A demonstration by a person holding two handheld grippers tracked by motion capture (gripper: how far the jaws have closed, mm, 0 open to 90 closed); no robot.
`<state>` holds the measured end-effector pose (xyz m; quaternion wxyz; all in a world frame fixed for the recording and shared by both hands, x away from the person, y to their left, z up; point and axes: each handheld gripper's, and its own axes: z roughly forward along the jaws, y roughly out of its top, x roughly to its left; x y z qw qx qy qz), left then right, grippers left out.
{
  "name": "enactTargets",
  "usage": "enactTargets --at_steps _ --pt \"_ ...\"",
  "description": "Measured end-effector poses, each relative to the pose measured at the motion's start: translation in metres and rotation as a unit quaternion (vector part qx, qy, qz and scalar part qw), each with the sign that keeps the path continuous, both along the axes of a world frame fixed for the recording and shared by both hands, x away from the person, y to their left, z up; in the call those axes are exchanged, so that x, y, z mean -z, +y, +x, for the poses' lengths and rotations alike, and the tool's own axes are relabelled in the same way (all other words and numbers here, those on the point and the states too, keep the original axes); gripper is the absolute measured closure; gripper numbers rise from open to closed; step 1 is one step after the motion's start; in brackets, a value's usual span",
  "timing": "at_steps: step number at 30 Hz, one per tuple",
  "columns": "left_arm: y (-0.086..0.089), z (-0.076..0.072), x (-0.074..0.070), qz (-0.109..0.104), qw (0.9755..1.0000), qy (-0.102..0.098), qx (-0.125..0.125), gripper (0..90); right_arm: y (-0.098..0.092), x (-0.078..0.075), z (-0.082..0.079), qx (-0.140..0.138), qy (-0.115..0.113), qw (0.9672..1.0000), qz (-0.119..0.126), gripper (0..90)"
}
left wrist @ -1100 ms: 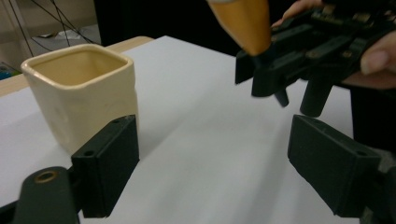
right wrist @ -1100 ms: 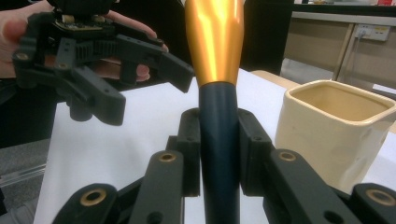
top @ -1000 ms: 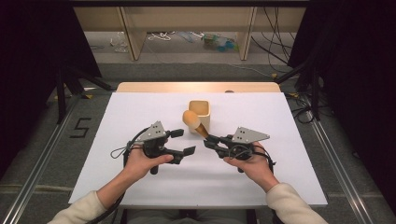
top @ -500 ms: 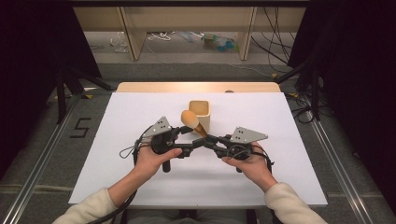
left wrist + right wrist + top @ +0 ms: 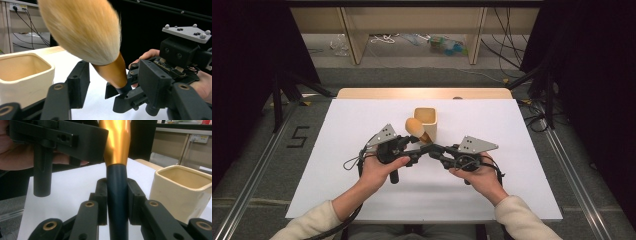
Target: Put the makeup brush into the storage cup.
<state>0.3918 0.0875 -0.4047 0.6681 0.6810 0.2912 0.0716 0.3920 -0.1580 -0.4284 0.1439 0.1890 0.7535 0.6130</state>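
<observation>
Brush (image 5: 416, 128): a big soft brush, fluffy head up, tilted away from the person, just in front of the cream cup (image 5: 426, 121).
Handle (image 5: 117, 202): dark and thin, running from the right gripper up to the gold neck.
Right gripper (image 5: 117, 195): squeezed tight on the handle.
Left gripper (image 5: 412, 156): jaws have just been closing, half wide, on both sides of the gold neck, not pressing it yet.
Nearer hand: the right one has it; the left is just beside.
Table (image 5: 532, 150): white.

White-covered table (image 5: 337, 165), cream square cup (image 5: 430, 121) standing on it
</observation>
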Motion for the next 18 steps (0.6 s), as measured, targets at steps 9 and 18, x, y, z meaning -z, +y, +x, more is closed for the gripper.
enactTargets --at_steps 9,18 --pt "0.0006 0.0019 0.0019 -0.013 0.9999 -0.001 -0.008 55.5 0.0007 -0.0004 -0.0008 0.005 -0.001 0.9999 -0.009 74.9" --pt "0.0004 0.0009 0.0022 -0.017 0.9998 -0.009 -0.005 61.9 0.0043 0.0008 -0.0016 0.010 -0.012 0.9998 -0.014 74.7"
